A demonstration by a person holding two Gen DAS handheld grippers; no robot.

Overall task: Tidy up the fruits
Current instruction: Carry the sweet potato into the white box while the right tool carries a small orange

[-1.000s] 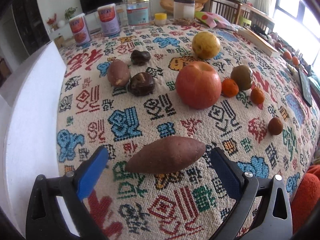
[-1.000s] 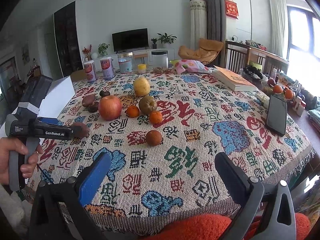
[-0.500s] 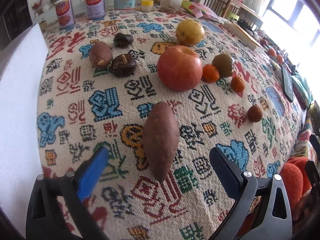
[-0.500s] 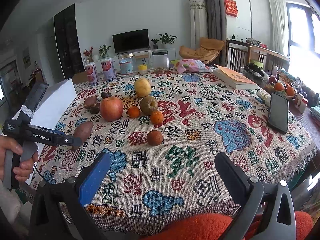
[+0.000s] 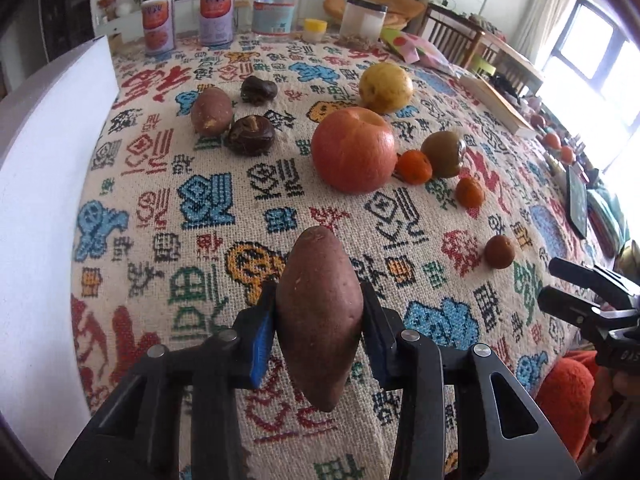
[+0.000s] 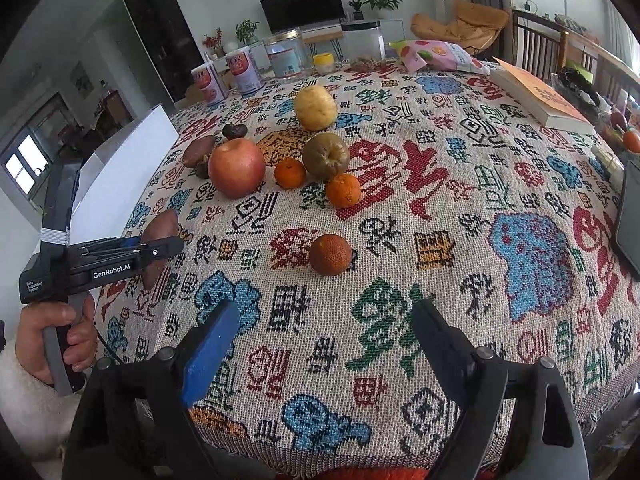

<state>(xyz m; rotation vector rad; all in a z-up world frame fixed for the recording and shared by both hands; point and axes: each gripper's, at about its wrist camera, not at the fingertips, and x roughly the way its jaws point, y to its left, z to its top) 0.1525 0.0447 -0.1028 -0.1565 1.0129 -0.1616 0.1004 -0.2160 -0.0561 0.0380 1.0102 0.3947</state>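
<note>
Sweet potato (image 5: 320, 316) pinched across its middle in the left claw (image 5: 319, 320), long axis pointing away from the camera, near the front left part of the table (image 5: 224, 184). Possibly lifted just clear of the patterned cloth; contact underneath hard to judge from either view. Gripped at the widest part, seemingly to keep the tapered ends from slipping. Farther back: a second potato-like root (image 5: 211, 111) beside two dark mushrooms (image 5: 251, 135), well apart from the apple (image 5: 354, 149), pear (image 5: 385, 86) and small oranges (image 5: 414, 166), a grouping suggesting sorting by kind. Left hand (image 6: 60, 340) wrapped round the handle, tool held level. Right claw (image 6: 320, 344) spread wide, empty, hovering low at the table's near edge.
</note>
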